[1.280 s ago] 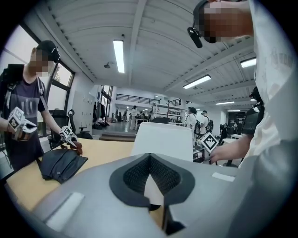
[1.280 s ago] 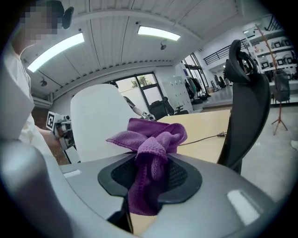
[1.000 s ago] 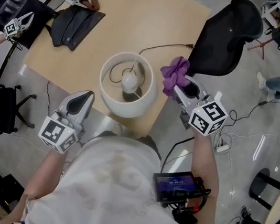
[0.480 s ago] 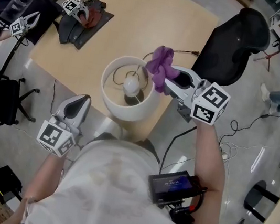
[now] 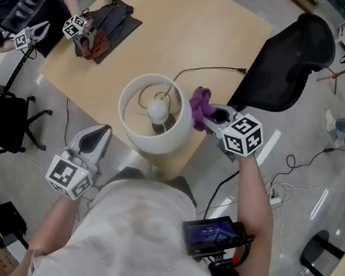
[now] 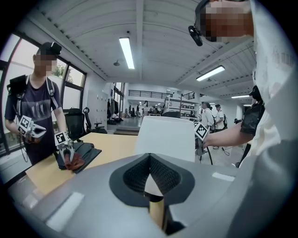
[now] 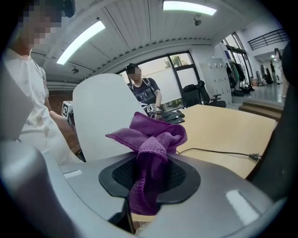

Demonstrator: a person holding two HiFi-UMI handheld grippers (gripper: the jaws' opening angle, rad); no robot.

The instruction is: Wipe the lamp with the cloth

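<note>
Purple cloth (image 5: 199,104), white lamp (image 5: 157,142), tan table (image 5: 178,27), black chair (image 5: 290,62).

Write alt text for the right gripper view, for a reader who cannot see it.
A purple microfibre cloth is clamped in the jaws of the right gripper, beside a white drum lampshade. Behind lie a pale wooden table and a black cord.

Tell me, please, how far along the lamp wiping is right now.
Done: the right gripper is shut on the purple cloth. In hand: the cloth is at the right side of the white lampshade, seemingly against its outer wall, so wiping looks barely begun. Left: the rest of the shade and the bulb. The left gripper hangs shut and empty beside the shade.
</note>
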